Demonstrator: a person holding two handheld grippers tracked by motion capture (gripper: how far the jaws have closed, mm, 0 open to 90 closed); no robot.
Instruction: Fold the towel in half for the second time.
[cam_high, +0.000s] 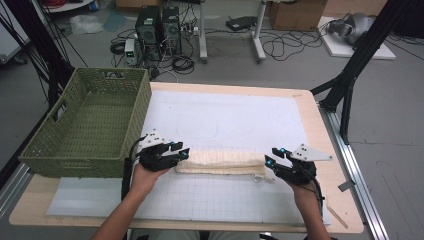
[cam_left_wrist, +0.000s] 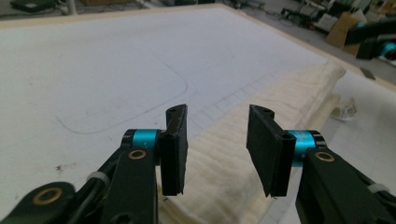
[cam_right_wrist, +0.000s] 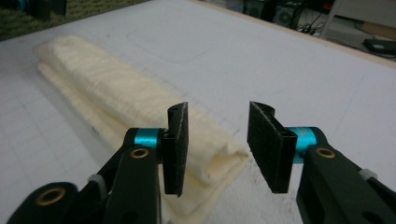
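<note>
We see a cream towel (cam_high: 222, 163), folded into a long narrow bundle, lying on the white mat (cam_high: 225, 120) that covers the table (cam_high: 320, 130). It runs side to side, parallel to the table's near edge and a little back from it, roughly midway between the left and right edges. A small tag sticks out at its right end.

We hold a gripper at each end of the towel. The left gripper (cam_high: 183, 151) sits at the towel's left end. In the left gripper view its jaws stand partly open, with the towel (cam_left_wrist: 261, 135) running away between them, and the pads (cam_left_wrist: 175, 149) do not press on the cloth. The right gripper (cam_high: 270, 159) sits at the towel's right end. In the right gripper view its jaws are also partly open; the towel's end (cam_right_wrist: 140, 112) lies below and mostly to the left of the gap, and neither pad (cam_right_wrist: 270, 144) grips it. So both grippers are parted about halfway and hold nothing.

A green woven basket (cam_high: 50, 145) stands on the table's far left corner area, just left of the left gripper and apart from the towel.

Beyond the table's far edge, on the floor, we see computer towers (cam_high: 159, 27), loose cables and cardboard boxes (cam_high: 297, 14).
</note>
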